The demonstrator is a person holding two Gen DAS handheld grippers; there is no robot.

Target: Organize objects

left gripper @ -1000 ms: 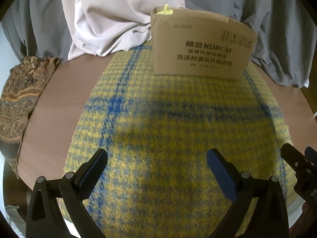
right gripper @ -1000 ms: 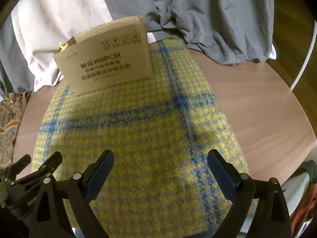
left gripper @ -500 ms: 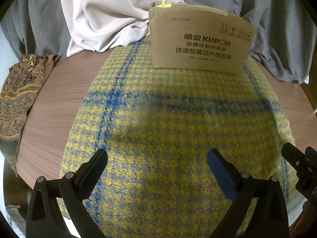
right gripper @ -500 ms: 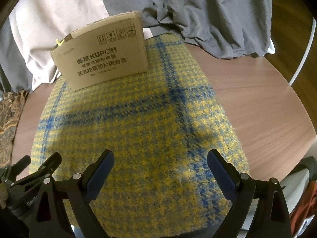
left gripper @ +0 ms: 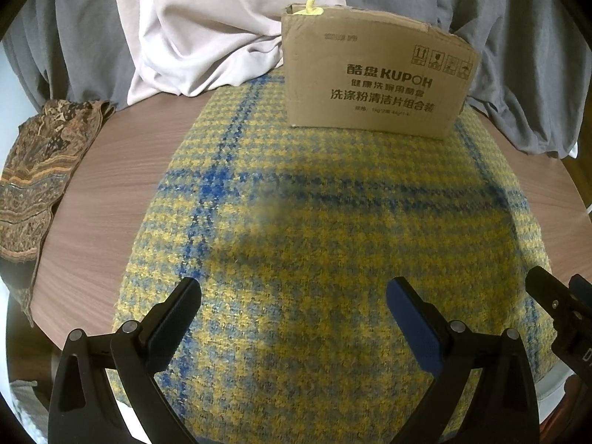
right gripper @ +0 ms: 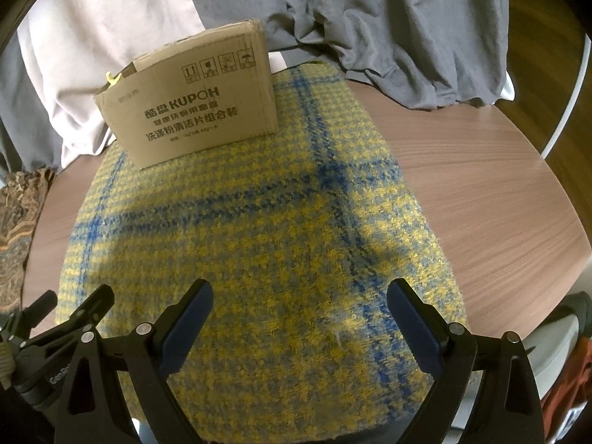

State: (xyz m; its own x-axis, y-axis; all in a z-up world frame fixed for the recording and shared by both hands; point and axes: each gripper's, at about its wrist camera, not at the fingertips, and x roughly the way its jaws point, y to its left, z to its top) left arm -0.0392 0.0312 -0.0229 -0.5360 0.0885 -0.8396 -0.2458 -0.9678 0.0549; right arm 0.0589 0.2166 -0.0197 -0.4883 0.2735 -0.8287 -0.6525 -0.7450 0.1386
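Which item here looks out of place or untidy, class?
The cardboard box stands on the plaid cloth, its top flaps ragged with a yellow tag sticking up. Both grippers are open, holding nothing.

- Round wooden tabletop (left gripper: 111, 192), bare at its left and right edges.
- White curved tube (right gripper: 566, 96) past the tabletop's right edge.
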